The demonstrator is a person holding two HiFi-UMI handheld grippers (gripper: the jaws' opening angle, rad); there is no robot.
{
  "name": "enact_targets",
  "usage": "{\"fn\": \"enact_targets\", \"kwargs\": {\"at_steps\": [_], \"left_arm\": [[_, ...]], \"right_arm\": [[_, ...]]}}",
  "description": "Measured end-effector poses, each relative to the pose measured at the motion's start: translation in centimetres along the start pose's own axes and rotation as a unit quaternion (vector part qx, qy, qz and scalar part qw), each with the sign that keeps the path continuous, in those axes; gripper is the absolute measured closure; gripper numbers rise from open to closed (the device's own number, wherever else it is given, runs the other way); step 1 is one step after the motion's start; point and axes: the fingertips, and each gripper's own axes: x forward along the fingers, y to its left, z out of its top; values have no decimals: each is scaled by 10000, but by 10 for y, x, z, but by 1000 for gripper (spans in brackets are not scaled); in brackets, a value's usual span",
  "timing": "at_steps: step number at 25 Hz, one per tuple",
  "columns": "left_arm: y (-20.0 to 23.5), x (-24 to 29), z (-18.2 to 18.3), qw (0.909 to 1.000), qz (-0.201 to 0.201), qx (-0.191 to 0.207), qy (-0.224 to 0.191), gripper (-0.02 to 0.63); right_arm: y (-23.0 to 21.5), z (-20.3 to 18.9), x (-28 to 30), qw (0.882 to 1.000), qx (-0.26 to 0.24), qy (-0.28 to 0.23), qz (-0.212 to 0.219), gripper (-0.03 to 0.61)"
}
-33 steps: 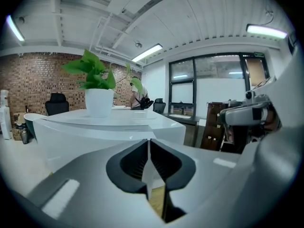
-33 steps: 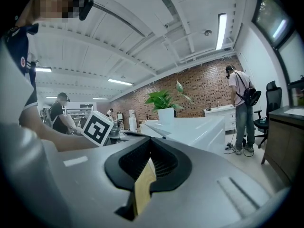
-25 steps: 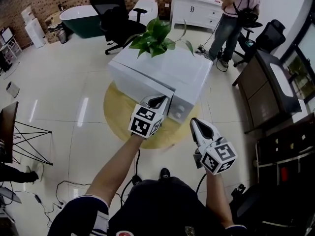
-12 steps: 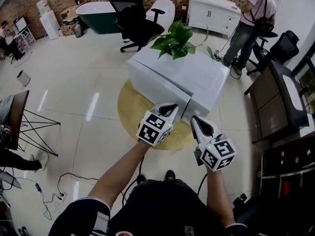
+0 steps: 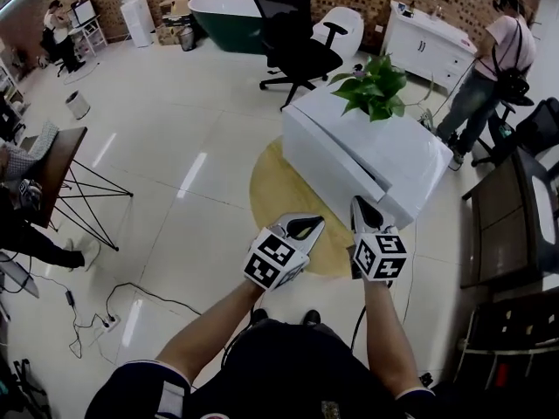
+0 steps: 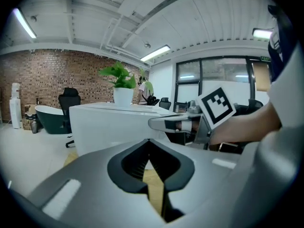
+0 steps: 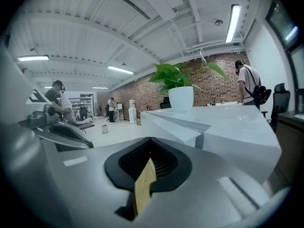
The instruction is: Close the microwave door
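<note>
While the microwave (image 5: 397, 151) is sitting at one o'clock of the grippers with its door (image 5: 327, 160) seemingly standing slightly ajar, the left gripper (image 5: 306, 225) and right gripper (image 5: 360, 204) are hovering short of it, both pinched together on nothing. The approach is likely under way. Next, a closed tip should be pressing the door's free edge at twelve o'clock.

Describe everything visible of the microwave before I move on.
The microwave is a plain white, glossy box, upright on a round yellow surface, with a potted plant standing on its top. Its door faces the person and looks nearly flush; a thin dark seam shows at its edge, so latching is unclear.
</note>
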Motion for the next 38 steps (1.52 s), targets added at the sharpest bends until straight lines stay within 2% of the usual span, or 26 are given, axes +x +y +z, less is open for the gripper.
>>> {"fn": "enact_targets", "kwargs": {"at_steps": [8, 18, 24, 28, 32, 38], "left_arm": [[6, -20, -7, 9997, 98, -192, -61, 604], [2, -16, -6, 9998, -1, -187, -69, 606], [0, -16, -7, 9998, -1, -207, -50, 604], [7, -20, -6, 9997, 88, -198, -68, 604], [13, -24, -6, 9995, 205, -225, -73, 604], [5, -22, -5, 9996, 170, -223, -77, 604]], "right_arm": [[-22, -5, 12, 9985, 162, 47, -526, 577], [-25, -8, 15, 9984, 201, 104, -516, 578], [-30, -9, 14, 9968, 199, 176, -759, 578], [-58, -10, 10, 9908, 660, 156, -1173, 578], [-57, -10, 11, 9916, 715, 122, -1074, 578], [-57, -8, 9, 9916, 788, 64, -1020, 578]]}}
